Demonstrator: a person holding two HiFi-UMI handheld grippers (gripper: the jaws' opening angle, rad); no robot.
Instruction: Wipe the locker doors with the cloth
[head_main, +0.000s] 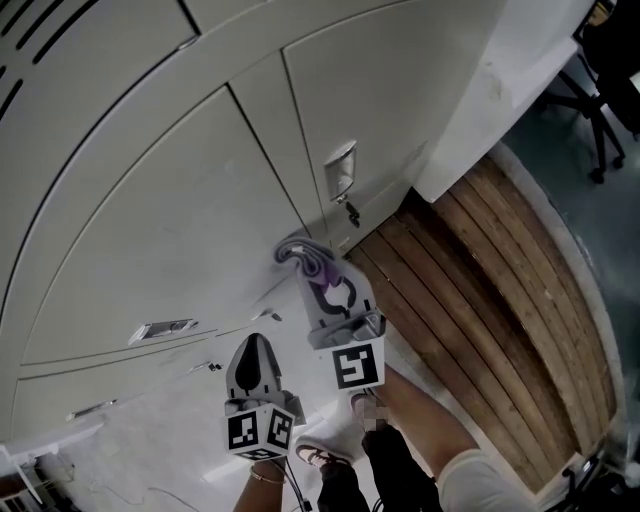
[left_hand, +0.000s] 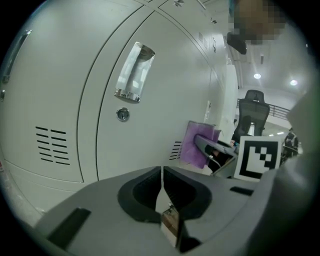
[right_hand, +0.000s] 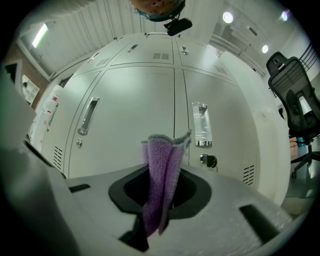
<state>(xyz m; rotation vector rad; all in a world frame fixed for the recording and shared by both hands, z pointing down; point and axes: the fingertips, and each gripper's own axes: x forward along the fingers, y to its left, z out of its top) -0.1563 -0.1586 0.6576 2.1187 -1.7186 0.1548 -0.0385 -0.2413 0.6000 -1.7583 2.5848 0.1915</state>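
Cloth: purple terry, folded, clamped between the right gripper jaws; its free edge stands up in front of the locker doors, by the seam between two of them.
Left gripper: jaws together, holding nothing (held low, well short of the doors).
Handling: probably soft, light and floppy; best pinched across the fold, leaving a broad flap to press flat.

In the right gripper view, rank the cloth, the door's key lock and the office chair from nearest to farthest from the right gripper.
1. Cloth: clamped in the right gripper's jaws.
2. Key lock: on the door ahead, slightly right.
3. Office chair: at the far right edge.
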